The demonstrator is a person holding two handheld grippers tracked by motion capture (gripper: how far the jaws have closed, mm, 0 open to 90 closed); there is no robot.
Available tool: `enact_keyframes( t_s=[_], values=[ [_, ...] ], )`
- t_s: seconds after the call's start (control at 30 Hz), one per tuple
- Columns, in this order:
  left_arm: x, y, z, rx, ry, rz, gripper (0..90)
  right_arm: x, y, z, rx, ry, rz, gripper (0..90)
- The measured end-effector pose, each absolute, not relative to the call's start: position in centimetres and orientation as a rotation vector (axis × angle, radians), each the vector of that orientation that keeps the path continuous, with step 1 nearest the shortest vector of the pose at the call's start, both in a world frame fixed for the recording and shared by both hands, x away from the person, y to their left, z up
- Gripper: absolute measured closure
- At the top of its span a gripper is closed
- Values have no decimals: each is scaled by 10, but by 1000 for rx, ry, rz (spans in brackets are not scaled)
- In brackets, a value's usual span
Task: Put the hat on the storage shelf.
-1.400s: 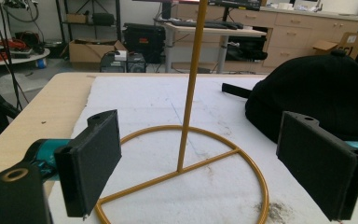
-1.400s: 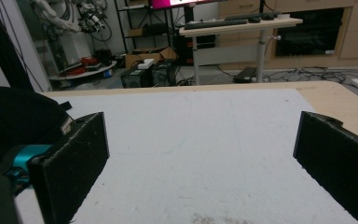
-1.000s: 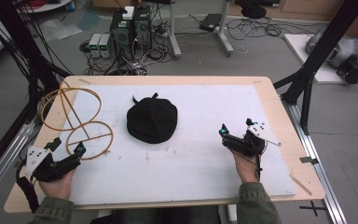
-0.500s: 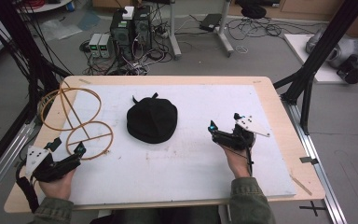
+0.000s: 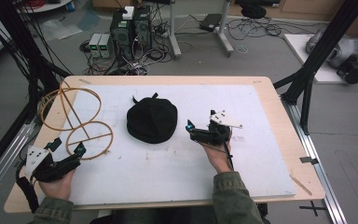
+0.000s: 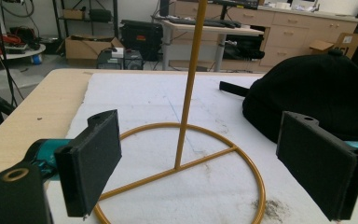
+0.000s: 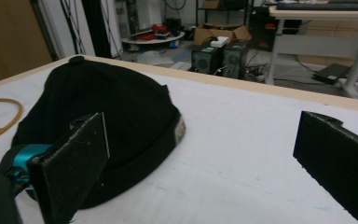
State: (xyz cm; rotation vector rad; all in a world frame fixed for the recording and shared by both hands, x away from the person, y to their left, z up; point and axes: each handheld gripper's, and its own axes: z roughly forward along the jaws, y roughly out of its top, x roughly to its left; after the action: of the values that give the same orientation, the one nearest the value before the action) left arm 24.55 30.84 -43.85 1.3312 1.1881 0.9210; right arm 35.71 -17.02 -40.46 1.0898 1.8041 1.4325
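Resting near the middle of the white-covered wooden tabletop (image 5: 261, 140) is a round black knitted cap (image 5: 152, 120), crown up, with a small dark strap showing at its far edge. Right tongs (image 5: 196, 129) sit just beside the cap's right side, held low over the white sheet by the person's right hand (image 5: 218, 156); jaws stand wide apart, nothing between them. From the right gripper view, the cap (image 7: 98, 121) lies close ahead of the left-hand jaw, its folded brim toward the camera; whether that jaw touches the brim cannot be told.

Left tongs (image 5: 67, 151) are at the near left corner of the tabletop, held by the left hand (image 5: 58, 184), jaws likewise spread and empty. They point at a yellow-brown wire stand made of rings and a thin upright rod (image 5: 77, 123), which stands left of the cap and apart from it. In the left gripper view, the stand's base ring and rod (image 6: 186, 140) lie between the open jaws, farther ahead, with the cap (image 6: 317, 93) off to the right behind it.
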Motion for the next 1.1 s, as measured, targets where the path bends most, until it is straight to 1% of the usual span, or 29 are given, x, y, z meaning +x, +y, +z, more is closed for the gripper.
enact_keyframes(
  t_s=[0.1, 0.47, 0.67, 0.73, 1.1],
  values=[
    [245, 309, -439, 1332, 1187, 919, 143, 360, -156, -405, 1074, 1832, 1435, 23],
    [246, 308, -439, 1331, 1187, 912, 143, 366, -137, -406, 1075, 1891, 1443, 24],
    [247, 308, -439, 1336, 1186, 899, 143, 368, -119, -405, 1074, 1914, 1446, 24],
    [247, 308, -439, 1334, 1186, 897, 143, 369, -108, -407, 1068, 1934, 1453, 24],
    [246, 309, -439, 1331, 1189, 888, 143, 370, -80, -415, 1033, 2019, 1401, 24]
  ],
)
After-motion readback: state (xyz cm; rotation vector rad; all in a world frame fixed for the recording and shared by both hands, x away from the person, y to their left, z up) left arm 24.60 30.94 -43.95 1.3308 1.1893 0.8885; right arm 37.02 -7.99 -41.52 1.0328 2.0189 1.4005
